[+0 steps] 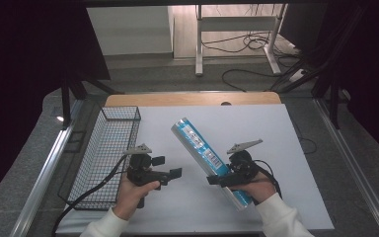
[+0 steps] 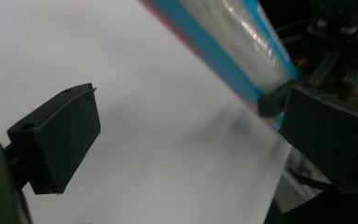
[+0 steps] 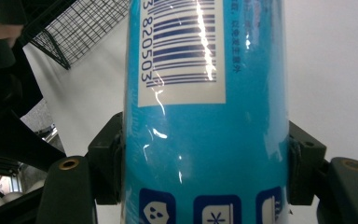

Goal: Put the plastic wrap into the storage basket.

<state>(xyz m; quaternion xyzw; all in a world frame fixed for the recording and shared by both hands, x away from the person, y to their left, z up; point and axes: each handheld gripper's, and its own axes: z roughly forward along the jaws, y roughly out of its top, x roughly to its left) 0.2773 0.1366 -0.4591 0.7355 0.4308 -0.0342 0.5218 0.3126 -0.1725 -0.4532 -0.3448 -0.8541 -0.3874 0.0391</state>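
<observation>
Now the wire basket (image 1: 109,148) on the surface (image 1: 256,128) holds nothing. Right hand-held gripper (image 1: 216,179) clamps the blue roll (image 1: 205,154); left hand-held gripper (image 1: 172,173) stands wide, beside it.

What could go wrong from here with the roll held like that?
1. The right tongs clamp the blue roll near its lower end, so the long free length could pivot or slip in its glossy wrap.
2. The left tongs sit open close beside the roll; a swing could knock it.
3. The wire basket is narrow; a roll held diagonally might catch its rim.
</observation>
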